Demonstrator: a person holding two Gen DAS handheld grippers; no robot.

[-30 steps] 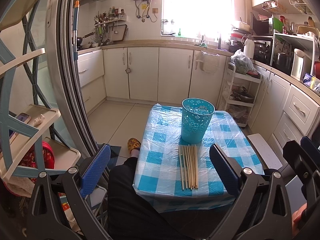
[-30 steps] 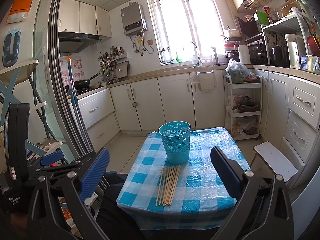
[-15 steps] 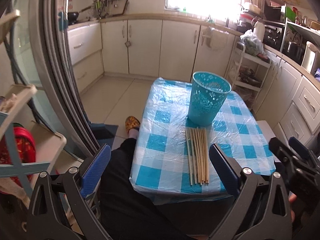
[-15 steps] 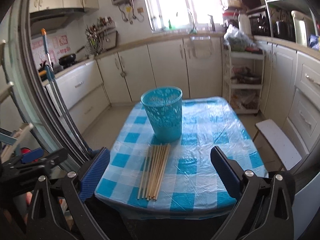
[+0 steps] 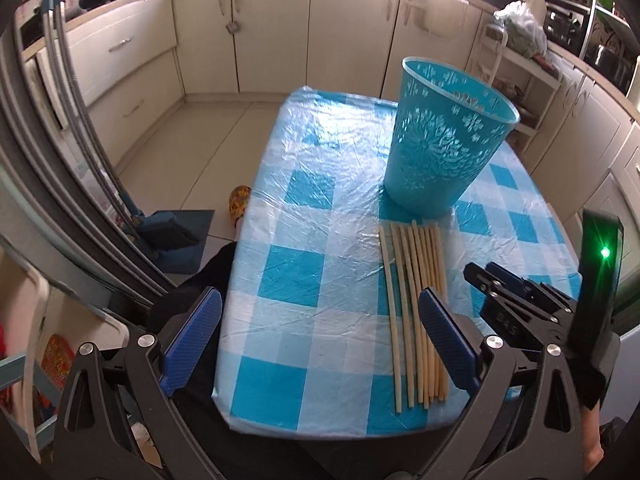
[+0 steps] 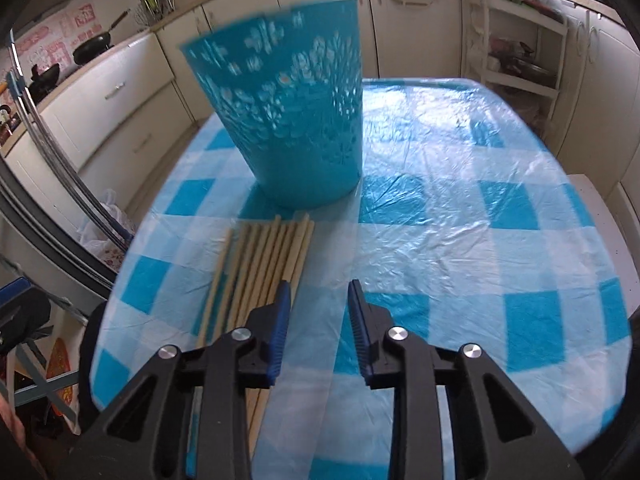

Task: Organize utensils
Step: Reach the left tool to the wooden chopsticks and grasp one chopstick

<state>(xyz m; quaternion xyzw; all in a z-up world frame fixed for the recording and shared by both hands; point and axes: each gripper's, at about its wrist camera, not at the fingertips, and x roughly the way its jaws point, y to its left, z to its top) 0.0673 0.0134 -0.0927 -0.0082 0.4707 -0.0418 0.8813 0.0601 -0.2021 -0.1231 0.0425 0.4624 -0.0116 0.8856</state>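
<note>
Several wooden chopsticks [image 5: 416, 312] lie side by side on the blue checked tablecloth [image 5: 304, 248], just in front of an upright teal perforated basket [image 5: 444, 140]. My left gripper [image 5: 320, 316] is wide open and empty over the table's near edge, left of the chopsticks. My right gripper [image 6: 316, 312] is low over the cloth, its jaws narrowed to a small gap with nothing between them, just right of the chopsticks [image 6: 264, 272]. The basket [image 6: 288, 112] stands behind it. The right gripper also shows in the left wrist view [image 5: 504, 292].
The table [image 6: 500, 240] is small, with floor on the left and far sides. Kitchen cabinets [image 5: 280, 28] run along the back and right. A shelf trolley [image 5: 516, 64] stands at the back right. A person's leg and slipper [image 5: 239, 203] lie left of the table.
Both grippers have moved forward and down toward the table. The right gripper's jaws have narrowed from wide open to a small gap beside the chopsticks.
</note>
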